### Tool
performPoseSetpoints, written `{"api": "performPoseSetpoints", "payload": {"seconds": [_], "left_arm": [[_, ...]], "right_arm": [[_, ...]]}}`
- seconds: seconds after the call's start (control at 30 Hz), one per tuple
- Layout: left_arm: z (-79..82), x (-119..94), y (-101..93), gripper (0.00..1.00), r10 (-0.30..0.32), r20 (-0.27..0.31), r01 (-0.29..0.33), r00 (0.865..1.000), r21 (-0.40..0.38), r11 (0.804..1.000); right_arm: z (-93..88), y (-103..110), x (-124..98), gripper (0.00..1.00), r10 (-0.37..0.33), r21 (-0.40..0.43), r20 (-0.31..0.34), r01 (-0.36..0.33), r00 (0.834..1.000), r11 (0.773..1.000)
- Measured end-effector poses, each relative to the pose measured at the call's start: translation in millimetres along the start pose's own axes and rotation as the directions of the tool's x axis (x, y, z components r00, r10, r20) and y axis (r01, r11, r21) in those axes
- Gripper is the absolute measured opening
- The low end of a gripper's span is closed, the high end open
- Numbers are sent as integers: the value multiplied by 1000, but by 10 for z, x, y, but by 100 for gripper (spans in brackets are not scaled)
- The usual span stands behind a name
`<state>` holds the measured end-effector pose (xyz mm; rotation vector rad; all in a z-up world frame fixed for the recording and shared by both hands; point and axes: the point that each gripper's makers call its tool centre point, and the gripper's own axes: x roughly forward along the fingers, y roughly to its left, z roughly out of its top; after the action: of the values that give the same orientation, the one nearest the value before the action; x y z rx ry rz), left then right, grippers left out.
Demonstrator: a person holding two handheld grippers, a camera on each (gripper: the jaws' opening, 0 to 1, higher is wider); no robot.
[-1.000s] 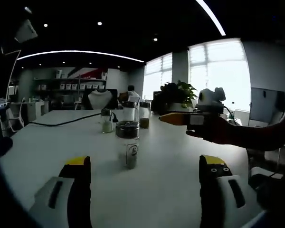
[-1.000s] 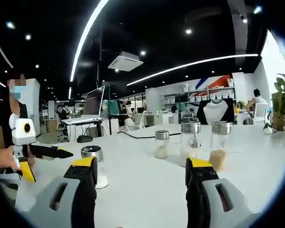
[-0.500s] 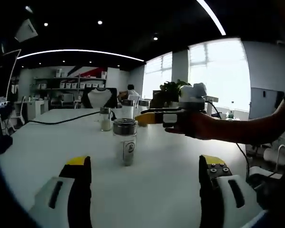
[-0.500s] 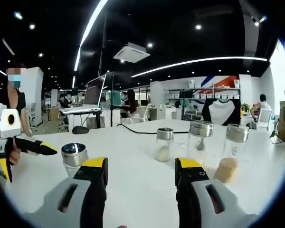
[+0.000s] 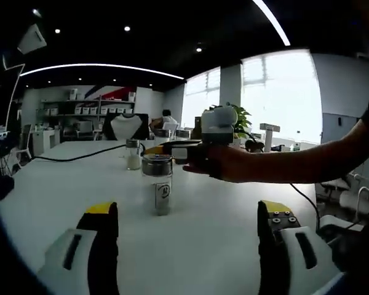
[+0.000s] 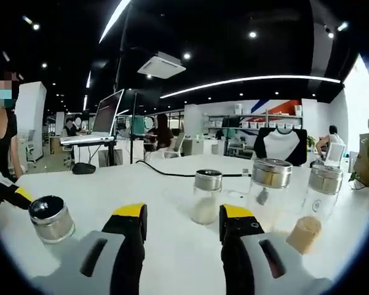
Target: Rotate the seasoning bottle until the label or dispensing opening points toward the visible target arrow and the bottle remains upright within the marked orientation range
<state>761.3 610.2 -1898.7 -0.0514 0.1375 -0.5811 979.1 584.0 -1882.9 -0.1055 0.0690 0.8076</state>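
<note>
Seasoning bottle: the seasoning bottle [image 5: 157,185] is standing upright on the white bench [image 5: 197,221], center-left of the left gripper view, a bit ahead of the two jaws. In the right gripper view it's sitting at the lower left, looking tilted there.
Label: there's a small round mark on its front facing the left camera, but it's too small and blurry to read.
Lid: shiny metal cap on a clear glass body.
Left claw: the left claw [image 5: 187,215] is sitting spread wide with nothing between the yellow-tipped jaws, pointing at the bottle from the bottom of the frame.
Right claw: the right claw [image 6: 180,216] is partly open, jaws apart with a narrow gap, holding nothing. In the left gripper view it's reaching in from the right, its yellow tip right by the bottle's cap; can't tell if it's touching.
Other bottles: a small shaker [image 6: 205,196], a taller jar [image 6: 267,184] and a third jar [image 6: 320,190] are lined up across the middle right of the right gripper view.
Background: a black cable [image 6: 172,172] is running across the bench, and a monitor [image 6: 107,117] is standing upper left.
</note>
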Motion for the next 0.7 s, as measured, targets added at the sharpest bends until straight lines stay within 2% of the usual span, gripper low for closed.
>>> {"api": "performPoseSetpoints", "payload": {"seconds": [0.23,0.37,0.53,0.6,0.7], "left_arm": [[-26,-52,24,100,22,-9,-22,1000,9,1000],[-51,-77,2,100,27,-9,-27,1000,-3,1000],[-75,-93,-65,100,18,-5,-18,1000,-22,1000],[-81,-104,-111,100,14,-5,-14,1000,-30,999],[-92,-121,-150,99,8,-5,-9,1000,-32,999]], "right_arm": [[-13,-78,226,41,-64,-54,8,64,998,996],[-50,-192,325,41,-116,-33,-7,116,993,993],[-107,-212,466,40,-121,-35,-18,120,993,992],[-119,-253,522,40,-139,-70,-19,137,990,988],[-126,-305,568,40,-164,-62,-24,162,986,985]]}}
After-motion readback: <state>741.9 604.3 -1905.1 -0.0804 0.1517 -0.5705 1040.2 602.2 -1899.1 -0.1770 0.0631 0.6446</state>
